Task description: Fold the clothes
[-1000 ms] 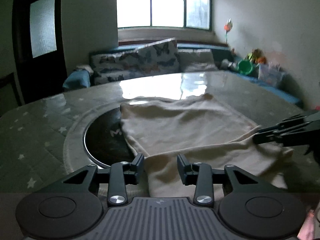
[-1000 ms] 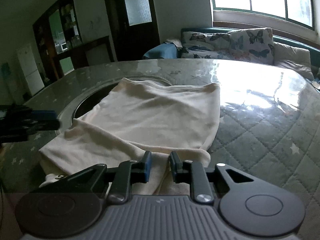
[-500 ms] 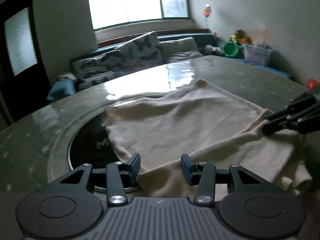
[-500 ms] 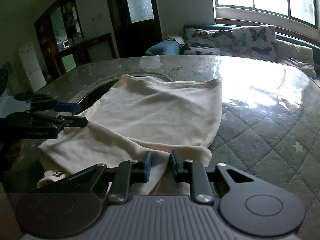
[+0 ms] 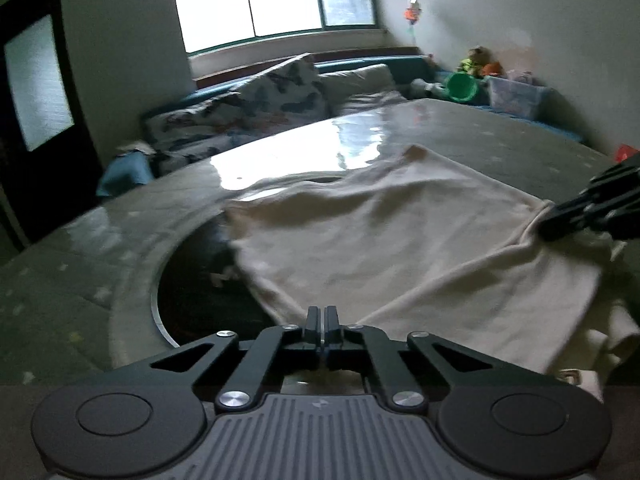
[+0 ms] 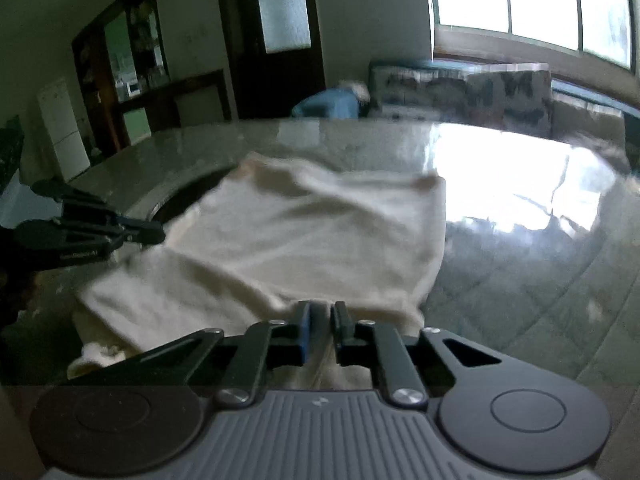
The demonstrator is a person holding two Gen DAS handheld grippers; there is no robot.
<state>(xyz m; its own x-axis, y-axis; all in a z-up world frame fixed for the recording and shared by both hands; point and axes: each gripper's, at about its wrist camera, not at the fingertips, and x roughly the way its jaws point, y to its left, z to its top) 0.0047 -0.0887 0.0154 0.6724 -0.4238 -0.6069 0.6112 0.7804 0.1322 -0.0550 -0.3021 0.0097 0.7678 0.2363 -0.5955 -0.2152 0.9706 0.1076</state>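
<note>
The cream garment [image 5: 400,248] lies on the tabletop [image 5: 80,264], partly over a dark round inset [image 5: 200,288]. The left tool [image 5: 321,322] is clamped shut on the near-left corner; the right tool [image 6: 320,320] pinches the near-right corner. Gripping both corners allows the near edge to rise evenly for folding.

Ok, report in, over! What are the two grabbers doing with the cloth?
Left gripper shut on cream cloth, near edge. Right gripper shut on its other near corner. Cloth lies half folded on the table. Nothing in the way.
</note>
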